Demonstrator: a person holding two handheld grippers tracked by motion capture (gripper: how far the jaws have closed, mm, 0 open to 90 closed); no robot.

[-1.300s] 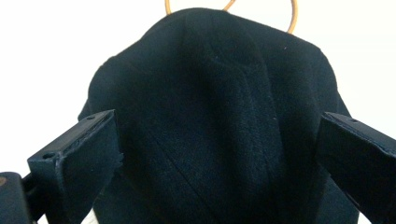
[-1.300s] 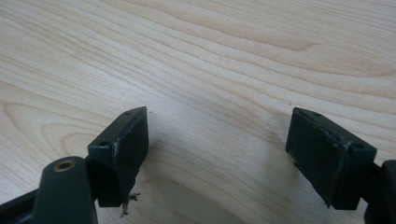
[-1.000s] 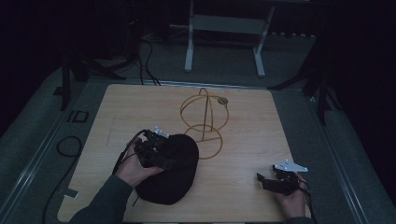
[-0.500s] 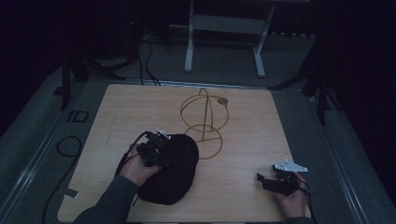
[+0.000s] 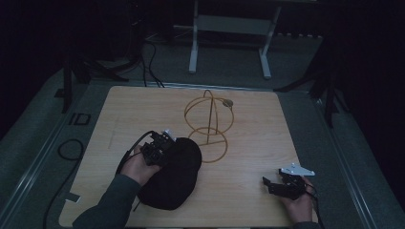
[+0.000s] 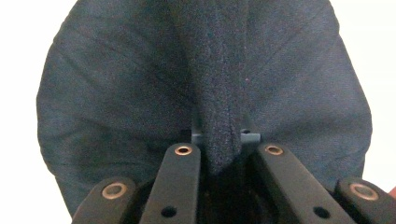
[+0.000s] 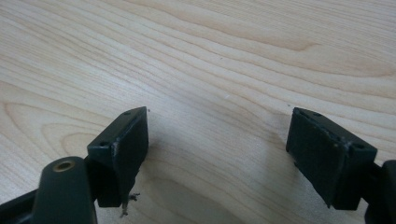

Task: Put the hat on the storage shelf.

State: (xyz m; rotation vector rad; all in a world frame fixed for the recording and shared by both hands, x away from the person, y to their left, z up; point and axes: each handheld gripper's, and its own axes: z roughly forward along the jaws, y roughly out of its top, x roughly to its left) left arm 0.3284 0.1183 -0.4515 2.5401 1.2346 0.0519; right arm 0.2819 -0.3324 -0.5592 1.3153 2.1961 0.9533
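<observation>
Two grippers in play: your left gripper (image 5: 162, 145) has just been closing and now pinches a fold of the black cap (image 5: 172, 179), lower left of centre on the wooden table (image 5: 133, 109), beside the wire stand (image 5: 208, 125). Your right gripper (image 5: 274, 185), lower right, rests released over bare wood, jaws wide apart.

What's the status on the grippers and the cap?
Left gripper has just closed, pinching a fold of the black cap. Right gripper open, resting on the table. Wire stand just behind the cap.
</observation>
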